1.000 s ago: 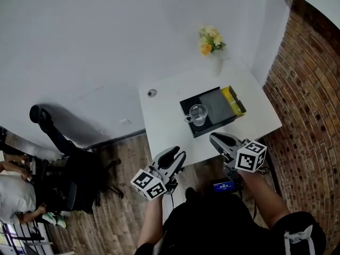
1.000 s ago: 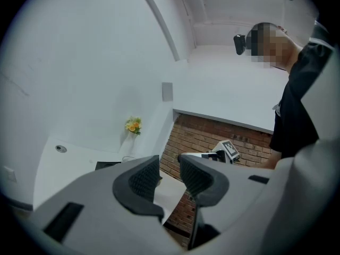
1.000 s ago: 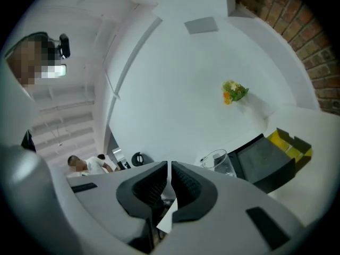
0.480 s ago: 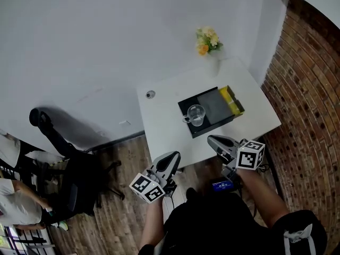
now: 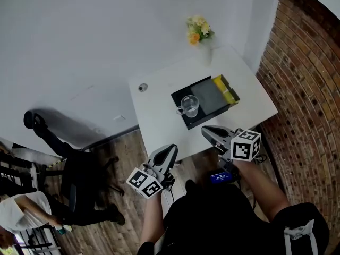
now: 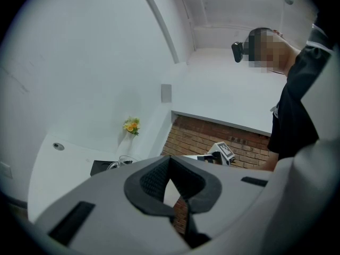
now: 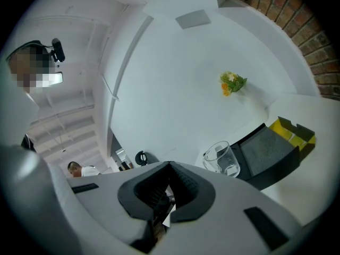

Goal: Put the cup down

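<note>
The clear glass cup (image 5: 189,105) stood upright on the 9 o'clock end of a black tray (image 5: 183,120), with its handle turned toward 8 o'clock and no jaws touching it. A grey mat (image 5: 208,95) covered the middle of the tray, and a yellow box (image 5: 226,88) lay at the tray's 3 o'clock end. The tray rested on a white bench (image 5: 156,118). A small round fitting (image 5: 142,87) was set in the bench top at 10 o'clock from the cup. A vase (image 5: 205,52) of yellow flowers (image 5: 198,29) stood at the bench's far edge, at 12 o'clock from the tray.

The right gripper (image 5: 206,132) hung over the bench's near edge, at 5 o'clock from the cup and apart from the tray. Its jaws were closed together with nothing between them. The left gripper (image 5: 171,151) was held off the bench over the wooden floor (image 5: 114,217), at 7 o'clock from the cup. Its jaws were likewise closed and empty.

A brick wall (image 5: 305,84) ran along the 3 o'clock side. A black office chair (image 5: 74,171) stood at 8 o'clock.
</note>
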`<state>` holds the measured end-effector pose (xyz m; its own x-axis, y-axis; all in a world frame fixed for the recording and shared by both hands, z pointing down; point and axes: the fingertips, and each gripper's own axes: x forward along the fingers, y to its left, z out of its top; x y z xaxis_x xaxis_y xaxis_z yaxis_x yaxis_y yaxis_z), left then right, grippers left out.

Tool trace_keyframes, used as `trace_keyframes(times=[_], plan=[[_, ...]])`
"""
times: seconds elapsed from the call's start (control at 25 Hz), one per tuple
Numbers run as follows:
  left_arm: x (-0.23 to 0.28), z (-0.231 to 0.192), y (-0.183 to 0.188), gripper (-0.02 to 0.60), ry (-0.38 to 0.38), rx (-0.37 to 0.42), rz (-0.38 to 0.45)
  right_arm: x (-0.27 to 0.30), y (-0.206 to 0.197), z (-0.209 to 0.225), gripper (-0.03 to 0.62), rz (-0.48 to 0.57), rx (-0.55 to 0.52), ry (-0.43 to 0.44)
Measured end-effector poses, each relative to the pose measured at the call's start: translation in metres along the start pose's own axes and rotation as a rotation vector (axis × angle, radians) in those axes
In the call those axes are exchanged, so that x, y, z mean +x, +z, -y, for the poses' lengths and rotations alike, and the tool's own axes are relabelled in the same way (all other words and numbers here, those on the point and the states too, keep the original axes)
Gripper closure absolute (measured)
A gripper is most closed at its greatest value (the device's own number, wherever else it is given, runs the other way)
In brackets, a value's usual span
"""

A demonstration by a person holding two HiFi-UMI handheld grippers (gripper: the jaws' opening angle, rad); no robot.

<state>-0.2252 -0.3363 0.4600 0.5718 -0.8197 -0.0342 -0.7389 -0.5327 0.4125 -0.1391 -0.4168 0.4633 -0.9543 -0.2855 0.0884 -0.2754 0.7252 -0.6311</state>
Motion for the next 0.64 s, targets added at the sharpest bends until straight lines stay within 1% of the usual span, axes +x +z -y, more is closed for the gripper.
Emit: trace_keyframes(times=[0.36,0.64], plan=[[0.0034,0.0019,-0.0030,0.574,-0.016,-0.019,-0.004,-0.0015,-0.0034,0.0066,0.582,-0.016,-0.039,-0.046],[0.0034,0.0001,-0.0065,0.574,-0.011,-0.018,-0.028,0.0006,-0.0053,0.0077,0.582,-0.019,-0.037,-0.056]])
